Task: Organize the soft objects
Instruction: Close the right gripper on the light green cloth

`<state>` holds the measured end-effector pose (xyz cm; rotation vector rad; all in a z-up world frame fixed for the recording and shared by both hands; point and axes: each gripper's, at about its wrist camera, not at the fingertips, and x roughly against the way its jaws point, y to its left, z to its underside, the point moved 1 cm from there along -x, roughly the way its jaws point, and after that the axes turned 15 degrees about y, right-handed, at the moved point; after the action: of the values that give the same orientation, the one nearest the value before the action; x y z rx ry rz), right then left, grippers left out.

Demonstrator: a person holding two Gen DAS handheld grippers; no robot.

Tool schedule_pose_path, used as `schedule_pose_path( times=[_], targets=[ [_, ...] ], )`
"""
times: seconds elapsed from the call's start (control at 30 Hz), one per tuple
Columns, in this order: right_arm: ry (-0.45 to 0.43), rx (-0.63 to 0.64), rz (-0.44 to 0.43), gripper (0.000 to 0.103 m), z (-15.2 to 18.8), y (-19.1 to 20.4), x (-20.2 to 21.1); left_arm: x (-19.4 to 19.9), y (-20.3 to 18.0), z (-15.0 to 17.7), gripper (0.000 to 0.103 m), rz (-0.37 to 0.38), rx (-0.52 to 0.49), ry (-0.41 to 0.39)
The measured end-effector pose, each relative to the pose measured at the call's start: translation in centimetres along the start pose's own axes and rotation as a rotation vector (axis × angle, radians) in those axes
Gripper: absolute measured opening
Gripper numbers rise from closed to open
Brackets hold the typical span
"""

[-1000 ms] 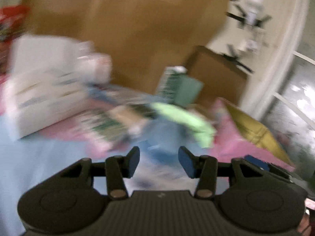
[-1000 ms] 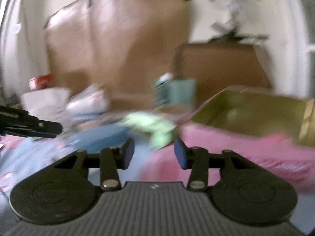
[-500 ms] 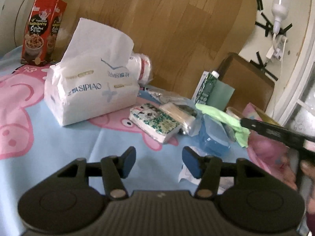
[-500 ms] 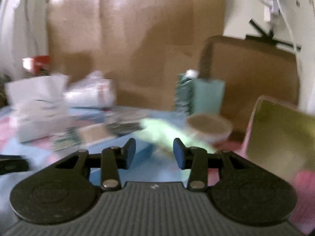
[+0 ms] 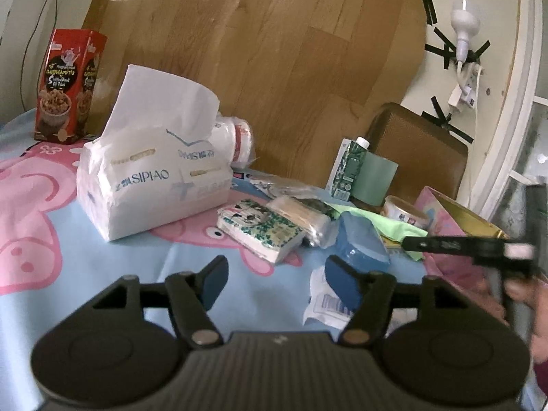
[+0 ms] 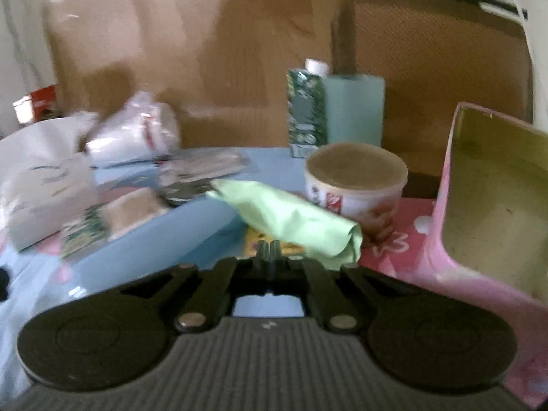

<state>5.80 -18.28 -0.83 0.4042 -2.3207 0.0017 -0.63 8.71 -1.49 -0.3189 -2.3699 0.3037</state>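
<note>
Left gripper (image 5: pixel 275 282): fingers wide apart, holding nothing, hovering over the desk (image 5: pixel 113 274). Tissue pack (image 5: pixel 154 185) far left of it, small patterned pack (image 5: pixel 260 227) just ahead, blue pouch (image 5: pixel 359 243) to the right.

Right gripper (image 6: pixel 270 255): fingers pressed together, nothing visibly between them, tips just short of the green cloth (image 6: pixel 291 221). The cloth lies on the blue pouch's far edge, cup (image 6: pixel 356 181) behind it, pink box (image 6: pixel 479 185) at right.
</note>
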Motion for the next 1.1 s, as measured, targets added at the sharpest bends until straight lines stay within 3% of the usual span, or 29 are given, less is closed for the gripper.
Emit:
schedule_pose_path(
  times=[0.13, 0.2, 0.23, 0.27, 0.4, 0.53, 0.67, 0.73, 0.77, 0.9, 1.1],
  targets=[
    [-0.075, 0.079, 0.078, 0.005, 0.4, 0.8, 1.5, -0.2, 0.0, -0.1, 0.066, -0.009, 0.001, 0.008],
    [-0.084, 0.043, 0.111, 0.021, -0.3, -0.1, 1.1, -0.1, 0.0, -0.1, 0.066, -0.018, 0.006, 0.005],
    [-0.079, 0.018, 0.116, 0.039, -0.7, -0.7, 0.7, -0.1, 0.0, 0.0, 0.066, -0.021, 0.007, 0.002],
    [-0.073, -0.008, 0.122, 0.044, -1.0, -1.2, 0.1, -0.1, 0.0, 0.0, 0.066, -0.023, 0.006, 0.000],
    [-0.056, 0.030, 0.190, 0.046, -1.3, -0.4, -1.9, 0.0, -0.2, 0.1, 0.070, -0.027, -0.009, -0.010],
    [-0.032, 0.040, 0.189, 0.045, -1.4, -0.5, -3.1, -0.1, -0.5, 0.1, 0.070, -0.035, -0.029, -0.011],
    [-0.009, 0.022, 0.193, 0.032, -1.6, -1.3, -4.0, -0.1, -0.6, 0.1, 0.070, -0.038, -0.040, -0.013],
    [0.002, 0.021, 0.192, 0.019, -1.9, -1.6, -4.2, -0.1, -0.6, 0.1, 0.071, -0.037, -0.040, -0.017],
    [0.006, 0.029, 0.188, 0.007, -1.9, -1.5, -4.4, -0.1, -0.6, 0.1, 0.071, -0.036, -0.040, -0.017],
    [0.000, 0.052, 0.168, 0.005, -1.3, -0.9, -3.5, -0.1, -0.5, 0.0, 0.071, -0.033, -0.036, -0.016],
    [-0.040, 0.062, 0.010, 0.005, 2.4, 0.1, 2.5, -0.1, -0.4, 0.0, 0.071, -0.022, -0.032, -0.014]
  ],
)
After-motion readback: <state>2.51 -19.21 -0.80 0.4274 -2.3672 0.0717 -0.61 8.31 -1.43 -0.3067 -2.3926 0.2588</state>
